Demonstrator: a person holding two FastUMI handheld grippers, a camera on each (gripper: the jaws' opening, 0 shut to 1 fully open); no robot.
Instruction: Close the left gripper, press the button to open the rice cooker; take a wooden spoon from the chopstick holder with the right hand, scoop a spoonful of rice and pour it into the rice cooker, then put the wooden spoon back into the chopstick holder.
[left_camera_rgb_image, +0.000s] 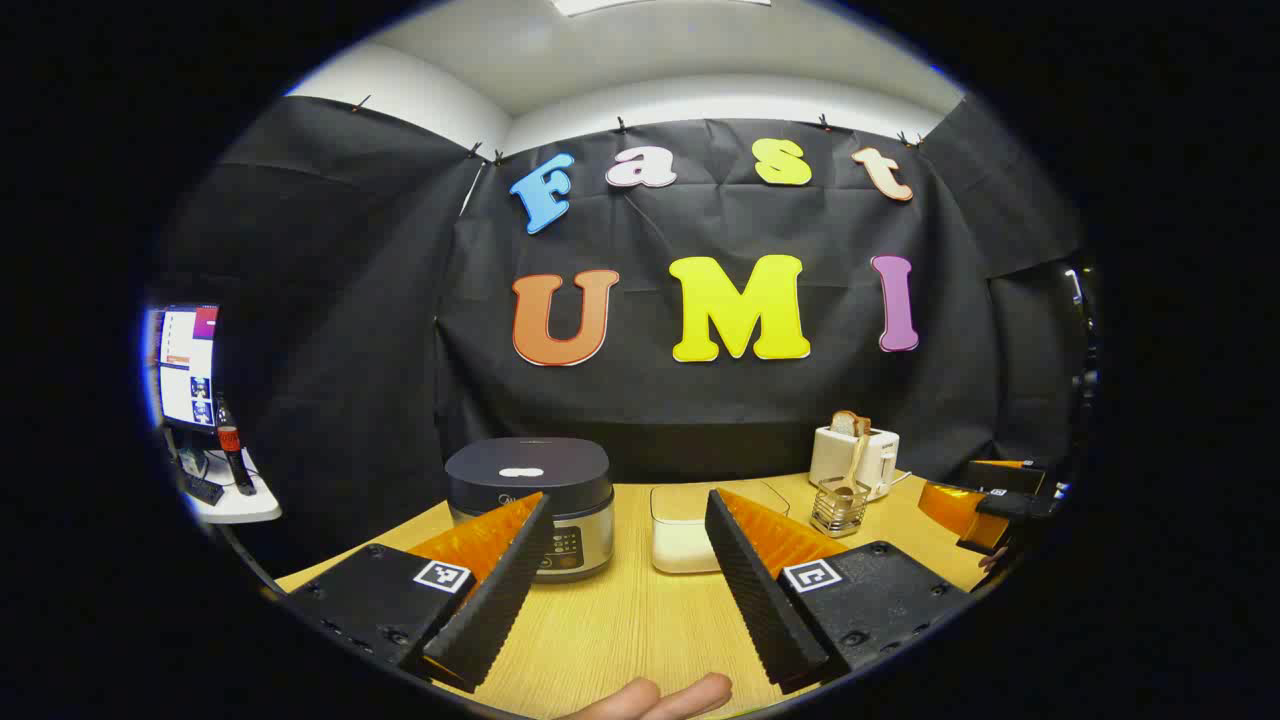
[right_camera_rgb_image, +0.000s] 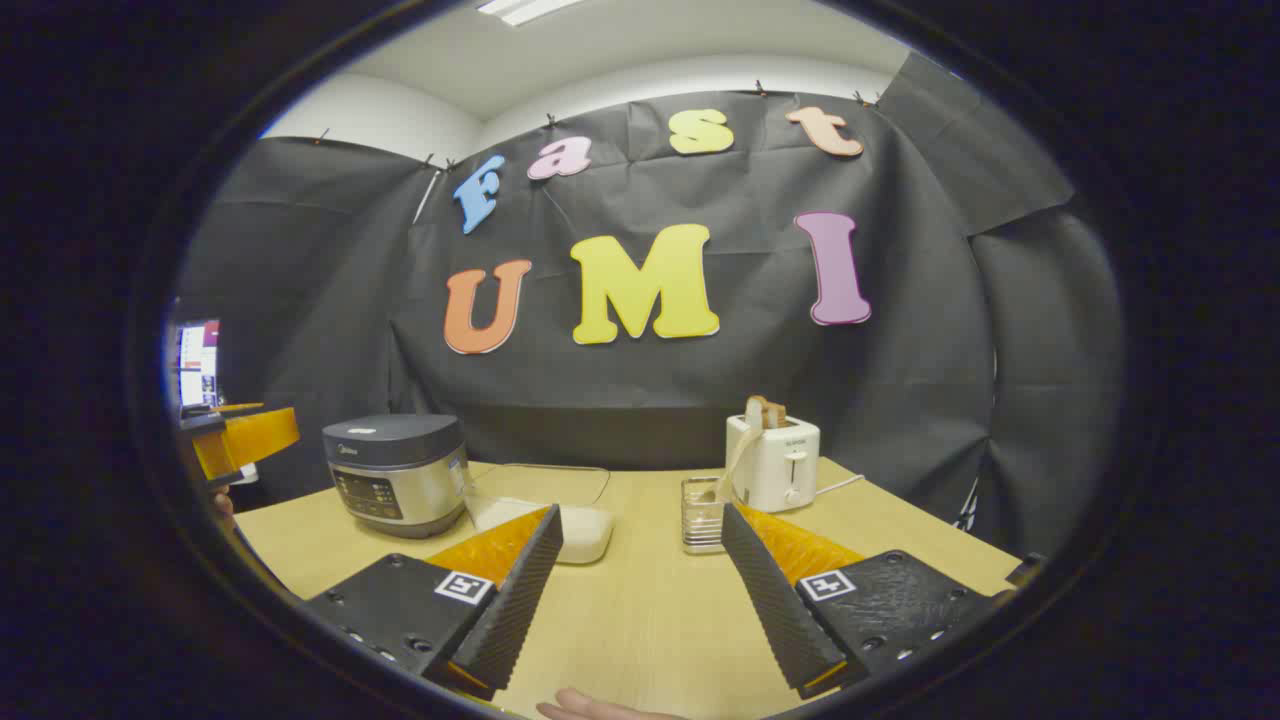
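Cooker (left_camera_rgb_image: 528, 505) sits lid down at the worktop's (left_camera_rgb_image: 620, 620) back left, ahead of our left claw (left_camera_rgb_image: 615, 590), which gapes wide and empty. We should shut it first, then press the lid button squarely. Right claw (right_camera_rgb_image: 640, 590) also gapes empty.

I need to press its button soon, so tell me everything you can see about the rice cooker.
The rice cooker is a squat, rounded-square pot with a dark matte lid, shut flat, and a shiny metallic body. A dark control panel with small buttons faces the front. It stands upright on the wooden table, left of the white container and apparently apart from it. Nothing grips or presses it.
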